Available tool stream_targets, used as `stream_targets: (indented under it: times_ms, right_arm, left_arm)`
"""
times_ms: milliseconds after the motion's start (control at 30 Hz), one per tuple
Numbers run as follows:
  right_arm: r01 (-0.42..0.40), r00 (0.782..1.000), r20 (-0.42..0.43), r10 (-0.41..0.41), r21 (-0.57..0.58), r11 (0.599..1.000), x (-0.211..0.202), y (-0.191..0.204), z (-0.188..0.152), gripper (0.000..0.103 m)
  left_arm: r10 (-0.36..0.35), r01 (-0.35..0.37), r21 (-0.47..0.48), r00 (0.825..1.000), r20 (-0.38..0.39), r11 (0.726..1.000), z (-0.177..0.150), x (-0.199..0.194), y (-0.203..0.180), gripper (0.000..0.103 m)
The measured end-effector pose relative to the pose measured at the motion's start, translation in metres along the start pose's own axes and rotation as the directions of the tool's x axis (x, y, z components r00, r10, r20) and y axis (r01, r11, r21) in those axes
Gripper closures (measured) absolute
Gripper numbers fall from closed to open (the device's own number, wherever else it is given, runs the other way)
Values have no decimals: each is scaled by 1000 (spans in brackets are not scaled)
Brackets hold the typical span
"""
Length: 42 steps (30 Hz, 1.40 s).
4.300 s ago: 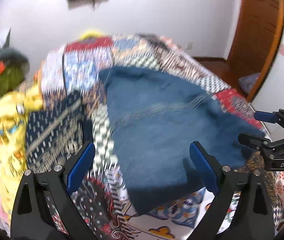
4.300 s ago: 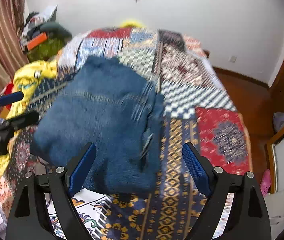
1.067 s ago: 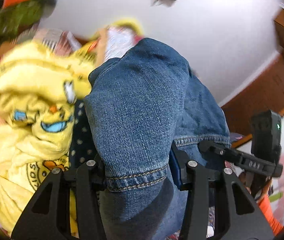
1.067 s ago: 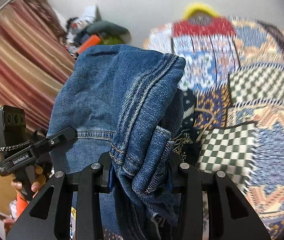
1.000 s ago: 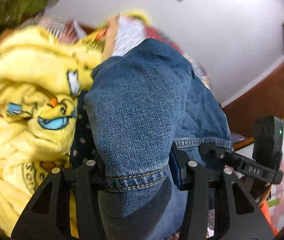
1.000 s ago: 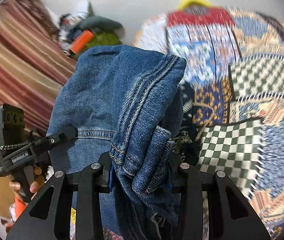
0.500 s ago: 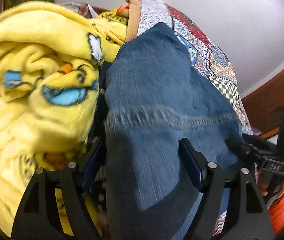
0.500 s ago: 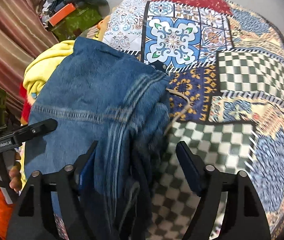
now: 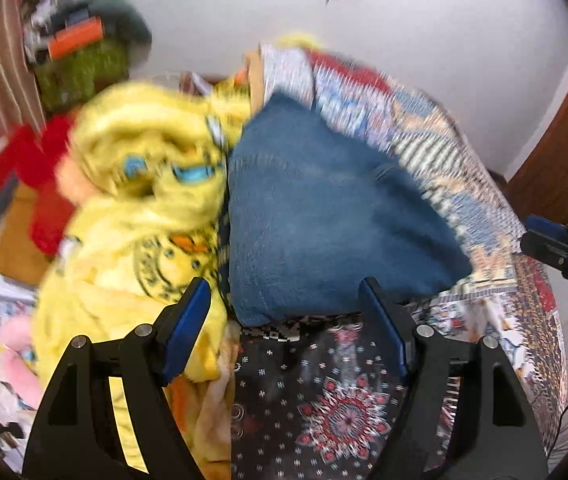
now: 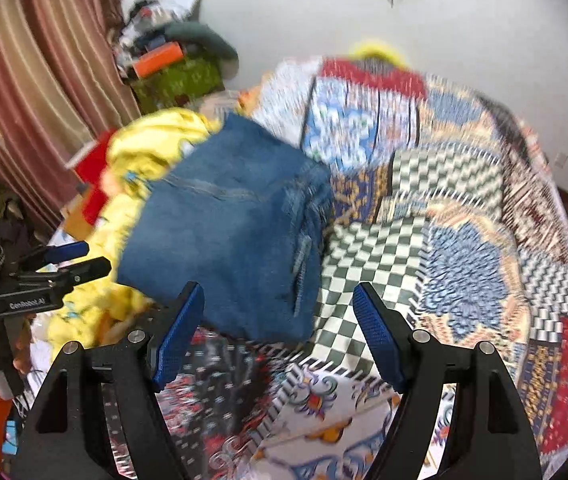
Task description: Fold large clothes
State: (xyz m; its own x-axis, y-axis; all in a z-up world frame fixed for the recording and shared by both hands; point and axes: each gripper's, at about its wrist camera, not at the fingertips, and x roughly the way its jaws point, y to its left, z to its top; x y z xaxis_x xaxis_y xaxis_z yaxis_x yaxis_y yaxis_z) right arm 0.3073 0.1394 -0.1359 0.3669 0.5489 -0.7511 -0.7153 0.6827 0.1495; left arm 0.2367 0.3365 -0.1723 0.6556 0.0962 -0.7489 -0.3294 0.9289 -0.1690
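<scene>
From the left wrist, the folded jeans (image 9: 324,216) lay on the patchwork bedspread (image 9: 444,152), touching the yellow blanket (image 9: 144,184); their long axis ran away from the camera toward the wall. The left gripper (image 9: 284,324) stood wide, nothing between its pads.

From the right wrist, the jeans (image 10: 228,232) lay likewise, stitched side seam toward the checked patches. The right gripper (image 10: 278,328) was wide and empty.

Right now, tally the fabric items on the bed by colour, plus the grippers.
Blue denim: 1, the folded jeans
Yellow: 1, the cartoon-print blanket
Multicolour patchwork: 1, the bedspread
Grippers: 2, left gripper and right gripper, both open and empty
Total: 5
</scene>
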Motion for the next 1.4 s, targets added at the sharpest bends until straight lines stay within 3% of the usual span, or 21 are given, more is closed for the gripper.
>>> stream_targets:
  times_ms: [100, 167, 233, 333, 400, 500, 567, 667, 733, 833, 933, 1033, 1167, 1267, 1400]
  right_arm:
    - [-12, 994, 109, 13, -5, 1000, -47, 13, 2, 29]
    - [-29, 984, 178, 29, -4, 1000, -79, 21, 3, 29]
    - [-61, 969, 241, 59, 3, 998, -109, 28, 1, 29]
    - [-100, 942, 322, 98, -8, 995, -148, 39, -6, 29]
    - [-94, 915, 393, 97, -26, 995, -176, 50, -14, 29]
    - [-78, 869, 486, 95, -54, 995, -208, 65, -30, 29]
    - [-90, 842, 527, 115, -73, 993, -225, 73, -41, 29]
    - [-77, 816, 566, 114, -89, 993, -236, 86, -55, 29]
    - [-46, 797, 597, 87, -85, 995, -240, 93, -65, 29]
    - [-23, 787, 614, 59, -66, 998, -237, 100, -75, 29]
    - [28, 788, 616, 8, -48, 998, -234, 102, -79, 23]
    - [42, 783, 622, -18, -24, 999, -239, 100, -81, 13]
    - [70, 765, 641, -58, 7, 998, -245, 97, -86, 0]
    - [109, 744, 662, -94, 19, 994, -250, 98, -89, 0]
    - [129, 733, 672, -106, 16, 992, -253, 100, -91, 0]
  left_arm:
    - [-3, -1, 27, 991, 137, 1000, 0, -60, -17, 27]
    - [-54, 50, 23, 977, 206, 998, -3, -98, -24, 27]
    - [-86, 79, 37, 960, 268, 996, -8, -130, -34, 27]
    - [-84, 55, 84, 918, 387, 995, -22, -181, -55, 27]
    - [-63, 11, 111, 879, 472, 994, -34, -211, -70, 27]
    - [-37, -39, 112, 795, 605, 993, -57, -251, -89, 27]
    - [-27, -61, 109, 749, 662, 992, -74, -267, -99, 27]
    - [-1, -95, 96, 704, 710, 991, -93, -282, -111, 27]
    - [-5, -90, 94, 697, 717, 991, -102, -285, -116, 27]
    - [-6, -86, 94, 703, 711, 992, -108, -283, -120, 25]
    - [13, -100, 80, 700, 714, 992, -112, -280, -121, 9]
    - [32, -111, 63, 695, 718, 992, -114, -278, -119, 2]
    - [33, -98, 51, 703, 710, 994, -116, -276, -120, 1]
    - [39, -101, 47, 707, 706, 994, -116, -274, -118, 1]
    - [42, -100, 42, 709, 704, 994, -119, -272, -120, 1]
